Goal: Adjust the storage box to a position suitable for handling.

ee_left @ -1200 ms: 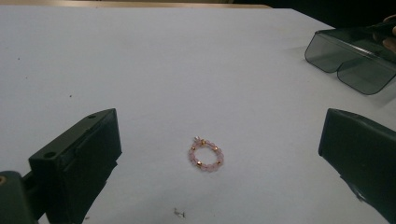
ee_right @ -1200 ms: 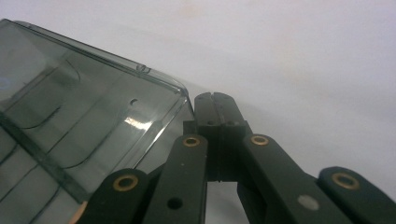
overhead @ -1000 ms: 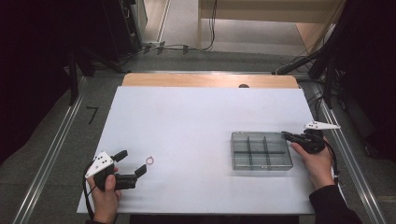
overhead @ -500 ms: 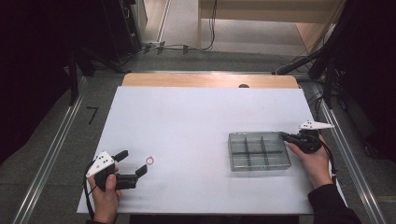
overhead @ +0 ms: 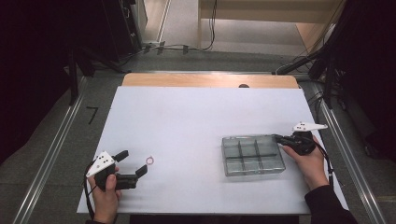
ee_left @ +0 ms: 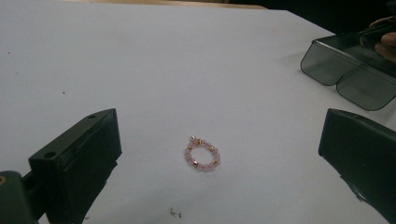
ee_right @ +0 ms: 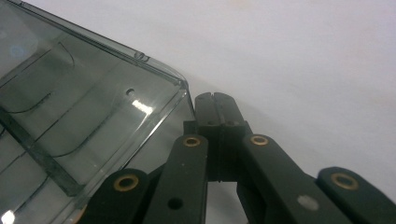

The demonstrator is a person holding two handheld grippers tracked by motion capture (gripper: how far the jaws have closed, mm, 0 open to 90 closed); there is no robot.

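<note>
A: What lies closest to the person?

B: The left gripper [overhead: 140,163], held by the left hand [overhead: 106,193] near the front edge of the white table [overhead: 196,112]. Its jaws stand wide apart and hold nothing. Just beyond them, a little toward the tray, lies one bead ring [overhead: 150,160]. In the left gripper view the bead ring [ee_left: 202,153] sits on the table between the two jaws, touching neither. It has pink beads with some small gold ones.

A: And the container?

B: There is one tray [overhead: 253,155], of clear grey plastic, flat on the table, well apart from the bead ring. It has dividers; I count six compartments, two rows of three. All of them look empty, as far as I can see.

A: Where is the other tool?

B: The right gripper [overhead: 279,138] is at the far right corner of the tray, held by the right hand [overhead: 309,161]. In the right gripper view its jaws are pressed together, with nothing between them, and their tip [ee_right: 215,106] is against the corner wall of the tray [ee_right: 93,107]. Whether it really touches, I cannot say for sure.

A: So the count?

B: Two grippers, one tray, one bead ring.
</note>
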